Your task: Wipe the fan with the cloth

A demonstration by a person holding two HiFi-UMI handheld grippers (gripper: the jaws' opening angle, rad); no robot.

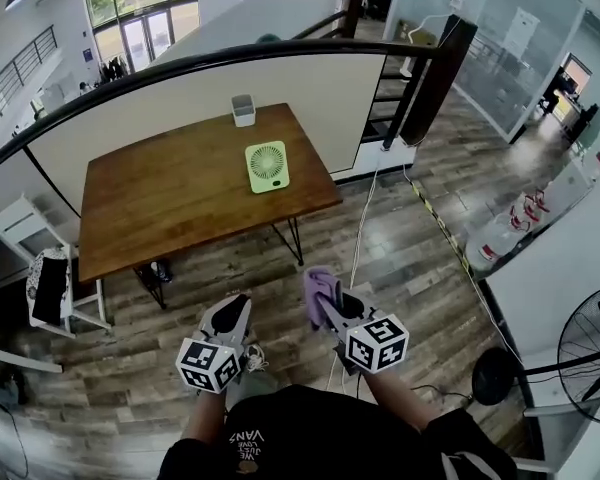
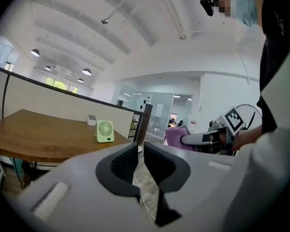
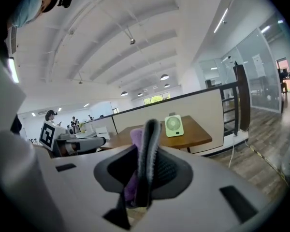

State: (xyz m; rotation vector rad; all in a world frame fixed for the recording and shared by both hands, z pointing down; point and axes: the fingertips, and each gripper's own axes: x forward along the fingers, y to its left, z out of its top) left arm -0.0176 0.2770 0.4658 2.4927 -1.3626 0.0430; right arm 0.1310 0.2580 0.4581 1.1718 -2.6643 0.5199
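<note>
A small pale green fan point(image 1: 267, 166) stands upright on the wooden table point(image 1: 160, 208), well ahead of both grippers; it also shows as the fan point(image 2: 105, 131) and the fan point(image 3: 174, 126). My right gripper point(image 1: 322, 290) is held over the floor in front of the table, shut on a purple cloth point(image 1: 318, 284). The cloth point(image 3: 137, 137) is pinched between its pads and sticks out above them. My left gripper point(image 1: 232, 313) hangs beside it over the floor, with its jaws point(image 2: 140, 146) together and nothing between them.
A small grey-white box point(image 1: 243, 110) sits at the table's far edge behind the fan. A white chair point(image 1: 50, 288) stands left of the table. A black railing point(image 1: 280, 53) runs behind it. A floor fan point(image 1: 590, 353) stands at the right, and a cable point(image 1: 360, 238) lies on the floor.
</note>
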